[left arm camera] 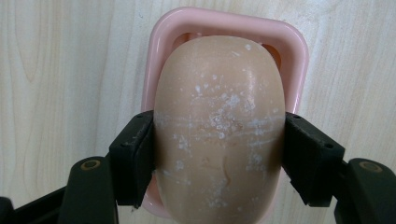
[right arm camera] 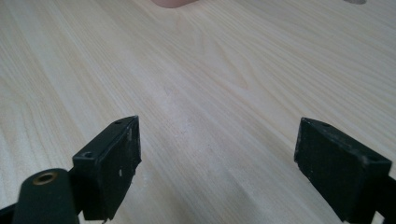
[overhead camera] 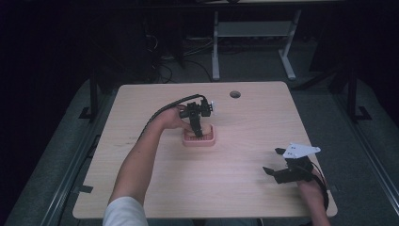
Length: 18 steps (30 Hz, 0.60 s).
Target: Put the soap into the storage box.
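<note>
A tan, oval soap bar (left arm camera: 219, 126) with white specks sits between the jaws of my left gripper (left arm camera: 218, 154), which is shut on its two long sides. Directly under the bar lies a pink soap dish (left arm camera: 224, 18); I cannot tell whether the bar rests in it or hangs just above it. In the high view, my left gripper (overhead camera: 197, 133) points down into the pink dish (overhead camera: 210, 141) at the middle of the table. My right gripper (overhead camera: 274, 160) hovers low at the front right, open with nothing between its jaws (right arm camera: 217, 163). An edge of the dish (right arm camera: 173, 3) shows far off.
The light wooden table (overhead camera: 244, 188) has a round cable hole (overhead camera: 235, 94) near its far edge. Beyond the table stand a white desk frame (overhead camera: 254, 33) and dark floor cables. The left forearm reaches in diagonally from the front left.
</note>
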{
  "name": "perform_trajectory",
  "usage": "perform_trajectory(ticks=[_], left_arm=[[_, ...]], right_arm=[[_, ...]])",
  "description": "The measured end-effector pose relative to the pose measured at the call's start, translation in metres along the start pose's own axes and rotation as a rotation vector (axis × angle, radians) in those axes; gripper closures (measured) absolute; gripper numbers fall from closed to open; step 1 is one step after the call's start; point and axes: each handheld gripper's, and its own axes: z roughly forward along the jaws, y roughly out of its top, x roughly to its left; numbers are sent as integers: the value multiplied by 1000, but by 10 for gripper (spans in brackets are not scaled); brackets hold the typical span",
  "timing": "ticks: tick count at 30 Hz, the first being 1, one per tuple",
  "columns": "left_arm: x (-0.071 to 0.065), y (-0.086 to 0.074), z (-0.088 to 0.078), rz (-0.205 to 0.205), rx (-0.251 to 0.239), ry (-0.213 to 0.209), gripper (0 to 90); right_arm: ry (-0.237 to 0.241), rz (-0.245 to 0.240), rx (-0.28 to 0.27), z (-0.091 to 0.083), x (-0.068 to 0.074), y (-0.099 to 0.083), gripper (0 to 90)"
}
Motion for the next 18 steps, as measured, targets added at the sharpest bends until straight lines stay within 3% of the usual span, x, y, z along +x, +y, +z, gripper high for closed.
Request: perform_trajectory(ticks=[18], left_arm=[[2,1,7,-8,24,-12,322]], right_arm=[[-3,-6,9,2,-1,0,142]])
